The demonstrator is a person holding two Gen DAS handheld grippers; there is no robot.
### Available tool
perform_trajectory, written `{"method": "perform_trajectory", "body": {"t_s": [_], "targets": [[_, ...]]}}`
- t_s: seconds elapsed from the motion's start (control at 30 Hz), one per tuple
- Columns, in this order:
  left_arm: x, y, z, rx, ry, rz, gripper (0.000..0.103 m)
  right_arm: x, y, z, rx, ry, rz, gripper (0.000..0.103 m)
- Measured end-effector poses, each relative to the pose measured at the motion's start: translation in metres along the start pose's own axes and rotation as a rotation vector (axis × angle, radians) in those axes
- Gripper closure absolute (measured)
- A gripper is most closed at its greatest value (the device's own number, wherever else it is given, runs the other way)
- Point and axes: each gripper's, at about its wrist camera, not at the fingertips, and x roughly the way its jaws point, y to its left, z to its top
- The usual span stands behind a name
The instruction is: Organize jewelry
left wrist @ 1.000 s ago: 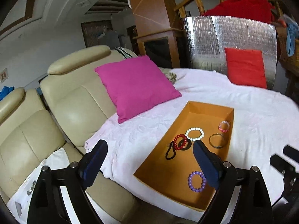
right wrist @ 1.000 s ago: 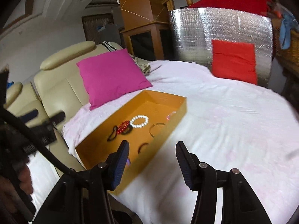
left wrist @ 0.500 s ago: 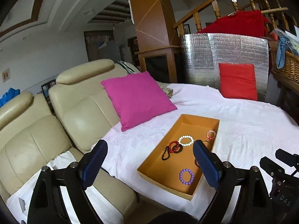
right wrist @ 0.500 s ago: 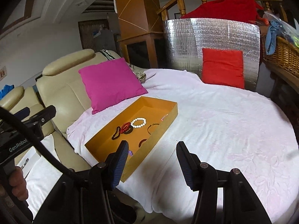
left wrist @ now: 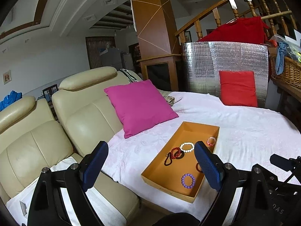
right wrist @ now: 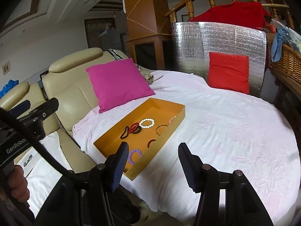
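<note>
An orange tray (left wrist: 160,166) (right wrist: 111,138) lies on a round table with a white cloth. In it lie several bracelets: white beads (left wrist: 187,147) (right wrist: 147,123), red beads (left wrist: 175,152) (right wrist: 133,127), purple beads (left wrist: 188,180) (right wrist: 134,156), a pink one (left wrist: 211,141), a black loop (left wrist: 168,161) and thin rings (right wrist: 161,129). My left gripper (left wrist: 150,166) is open and empty, held back from the tray's near left. My right gripper (right wrist: 152,164) is open and empty, above the tray's near corner.
A magenta cushion (left wrist: 140,106) leans at the table's left edge against a beige leather sofa (left wrist: 56,128). A red cushion (left wrist: 238,88) rests on a silver foil panel (left wrist: 223,64) at the back. A wicker basket (left wrist: 286,69) stands right.
Both grippers have pulled back and up from the table, so the tray looks smaller and farther. Both stay open and empty. The bracelets have not moved.
</note>
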Motion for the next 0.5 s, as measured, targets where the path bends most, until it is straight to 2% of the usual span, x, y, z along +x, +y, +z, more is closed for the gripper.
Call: {"method": "perform_trajectory", "body": {"t_s": [0.23, 0.5], "targets": [[0.001, 0.005, -0.002, -0.017, 0.005, 0.010, 0.010, 0.001, 0.016, 0.002, -0.028, 0.002, -0.006, 0.044], [0.003, 0.009, -0.006, -0.030, 0.011, 0.010, 0.010, 0.002, 0.019, 0.004, 0.003, 0.013, -0.026, 0.044]]}}
